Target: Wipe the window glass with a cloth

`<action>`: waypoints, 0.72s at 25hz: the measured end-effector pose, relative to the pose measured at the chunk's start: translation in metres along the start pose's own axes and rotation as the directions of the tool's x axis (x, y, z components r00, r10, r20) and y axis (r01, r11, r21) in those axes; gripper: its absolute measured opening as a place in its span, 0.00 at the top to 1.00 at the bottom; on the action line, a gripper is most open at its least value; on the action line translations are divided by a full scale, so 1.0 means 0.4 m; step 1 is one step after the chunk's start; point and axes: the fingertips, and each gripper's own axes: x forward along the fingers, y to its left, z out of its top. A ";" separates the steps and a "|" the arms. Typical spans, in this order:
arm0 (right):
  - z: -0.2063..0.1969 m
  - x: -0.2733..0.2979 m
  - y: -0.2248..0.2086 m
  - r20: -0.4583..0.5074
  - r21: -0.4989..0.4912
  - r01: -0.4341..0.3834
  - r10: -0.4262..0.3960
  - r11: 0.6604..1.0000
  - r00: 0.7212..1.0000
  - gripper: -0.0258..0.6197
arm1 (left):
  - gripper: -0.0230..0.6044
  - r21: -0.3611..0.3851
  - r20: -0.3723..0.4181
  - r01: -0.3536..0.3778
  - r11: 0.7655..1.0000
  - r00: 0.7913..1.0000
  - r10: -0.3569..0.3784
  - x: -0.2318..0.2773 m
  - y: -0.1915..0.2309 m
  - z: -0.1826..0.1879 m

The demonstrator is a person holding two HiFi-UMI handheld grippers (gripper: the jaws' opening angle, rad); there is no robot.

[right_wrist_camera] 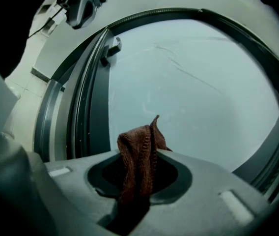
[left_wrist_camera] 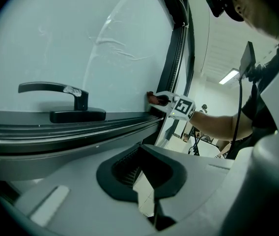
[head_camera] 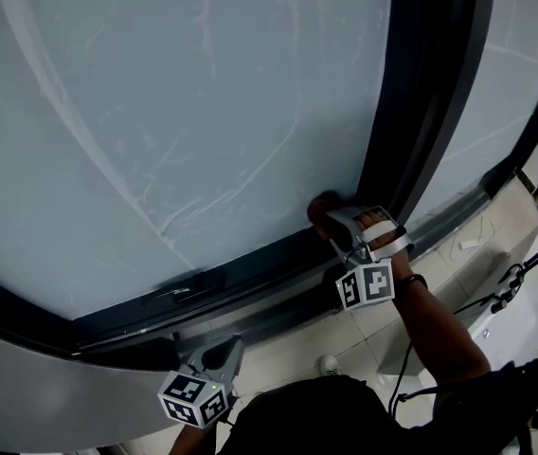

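Clamping the cloth (right_wrist_camera: 138, 149), right claw (right_wrist_camera: 137, 191) sits by glass (right_wrist_camera: 203, 97); left claw (left_wrist_camera: 152, 203), closed, faces handle (left_wrist_camera: 56, 88).

The left gripper (head_camera: 220, 351) has a pale grey plastic body. At its rear sits a marker cube (head_camera: 193, 397), white with black square codes and a small green light on top. In the left gripper view its jaws (left_wrist_camera: 144, 177) are broad grey slabs. A black ribbed lining (left_wrist_camera: 129, 168) rims their shared recess, and a pale rectangular inset (left_wrist_camera: 48, 205) marks one slab. The right gripper (head_camera: 352, 219) is built the same way, with its own coded cube (head_camera: 365, 285) and the same black-lined grey jaws (right_wrist_camera: 139, 178).

The person wears a dark short-sleeved top (head_camera: 331, 415) and a dark wristband (head_camera: 411, 279). A black head camera (left_wrist_camera: 217, 4) sits above, and a thin black cable (left_wrist_camera: 239, 107) hangs down the chest.
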 end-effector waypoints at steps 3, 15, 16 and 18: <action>0.071 -0.045 -0.111 0.075 -0.007 0.078 -0.077 0.997 0.994 0.84 | 0.94 -0.003 0.000 0.000 1.000 1.000 0.000 -0.001 0.001 -0.004; 0.244 -0.145 -0.568 0.233 -0.046 0.406 -0.386 0.913 0.893 0.84 | 0.94 -0.009 0.023 -0.016 1.000 1.000 0.016 -0.010 0.010 0.002; 0.248 -0.149 -0.590 0.235 -0.045 0.420 -0.399 0.907 0.887 0.84 | 0.94 -0.010 0.027 -0.019 1.000 0.999 0.019 -0.012 0.012 0.003; 0.256 -0.157 -0.627 0.239 -0.043 0.443 -0.422 0.895 0.875 0.84 | 0.94 -0.012 0.033 -0.023 1.000 0.999 0.023 -0.016 0.013 0.004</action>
